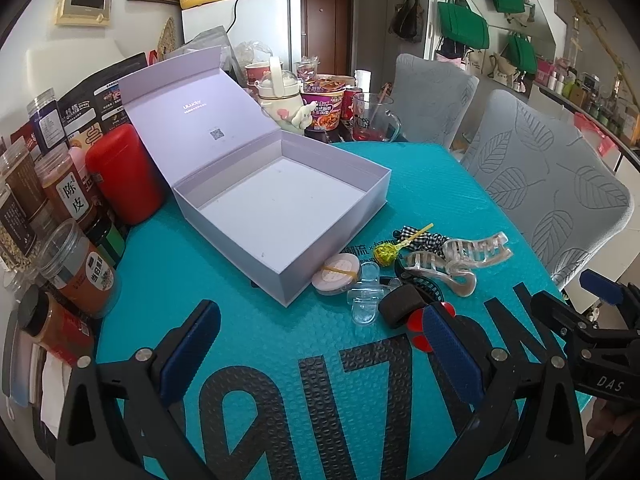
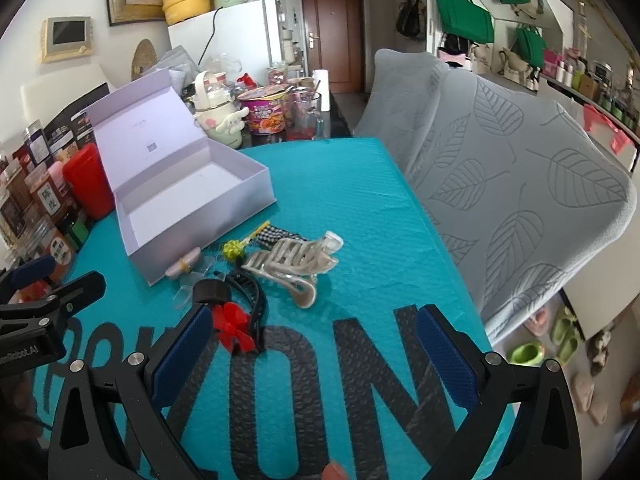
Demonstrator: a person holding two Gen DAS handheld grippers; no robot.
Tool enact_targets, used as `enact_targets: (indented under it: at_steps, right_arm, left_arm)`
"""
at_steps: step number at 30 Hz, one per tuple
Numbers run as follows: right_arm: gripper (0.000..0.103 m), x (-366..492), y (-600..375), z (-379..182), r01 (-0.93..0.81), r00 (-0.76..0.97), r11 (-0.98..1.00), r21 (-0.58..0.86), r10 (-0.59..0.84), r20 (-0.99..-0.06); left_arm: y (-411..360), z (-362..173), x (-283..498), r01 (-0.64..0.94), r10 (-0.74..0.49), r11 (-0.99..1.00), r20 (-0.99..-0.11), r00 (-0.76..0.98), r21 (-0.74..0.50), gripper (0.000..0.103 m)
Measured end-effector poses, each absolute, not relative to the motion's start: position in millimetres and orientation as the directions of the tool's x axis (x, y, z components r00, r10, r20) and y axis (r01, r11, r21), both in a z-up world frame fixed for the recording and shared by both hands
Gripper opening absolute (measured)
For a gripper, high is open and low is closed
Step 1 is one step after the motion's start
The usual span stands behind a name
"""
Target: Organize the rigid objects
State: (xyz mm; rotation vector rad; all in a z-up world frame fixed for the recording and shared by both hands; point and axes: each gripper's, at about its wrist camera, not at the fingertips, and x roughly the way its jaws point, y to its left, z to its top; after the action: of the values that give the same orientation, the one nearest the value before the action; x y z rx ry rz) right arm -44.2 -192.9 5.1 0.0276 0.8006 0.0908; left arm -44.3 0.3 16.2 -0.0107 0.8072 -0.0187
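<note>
Both of my tongs hang over the teal mat [image 1: 420, 184], and neither has hold of anything. My left gripper [image 1: 320, 356] is spread wide, its blue pads well apart, with only the mat's black lettering between them. My right gripper [image 2: 316, 356] is spread just as wide over the mat's near edge, also bare between the pads.

The lavender box [image 1: 280, 208] sits open on the mat toward the left, its lid [image 1: 192, 108] tilted back, nothing inside that I can see. The things to sort lie in a loose cluster just off the box's near right corner. A round pink compact [image 1: 336, 276] with a yellow band touches the box wall. Beside it is a small clear plastic piece [image 1: 364, 300], then a black headband [image 2: 256, 300] with a red bow [image 2: 232, 328]. Two translucent claw hair clips [image 2: 296, 264] lie together on the right, with a gold-wrapped lollipop [image 1: 386, 254] on a yellow stick and a black-and-white checked scrunchie [image 1: 420, 236] just behind them.

Jars of spices [image 1: 76, 268] and a red canister [image 1: 124, 172] line the mat's left edge. Two grey leaf-patterned chairs [image 1: 548, 184] stand to the right.
</note>
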Motion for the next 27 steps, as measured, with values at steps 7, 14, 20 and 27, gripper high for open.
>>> enact_targets:
  at_steps: [7,14,20,27]
  right_arm:
    - [0.103,-48.2,-194.1,-0.3,-0.083,0.684,0.995,0.063,0.103,-0.722]
    - [0.103,-55.5,-197.3,-10.4,-0.110,0.679,0.990,0.091,0.142,-0.721]
    - [0.103,-58.4,-202.3,-22.5,-0.127,0.663,0.986,0.106,0.164,-0.731]
    - [0.103,-57.2,-203.1,-38.4,-0.163,0.635,0.978,0.133,0.207,-0.744]
  left_arm:
    - [-0.1,9.8,-49.2,0.003,-0.016,1.000,-0.728,0.685,-0.019,0.103]
    - [-0.9,0.9,-56.2,-0.011,-0.002,1.000,-0.739,0.673,-0.013,0.103]
    - [-3.4,-9.7,-59.7,-0.008,-0.011,1.000,-0.747,0.665,-0.022,0.103]
    - [-0.3,-26.9,-60.9,-0.022,-0.014,0.999,-0.765,0.644,-0.038,0.103]
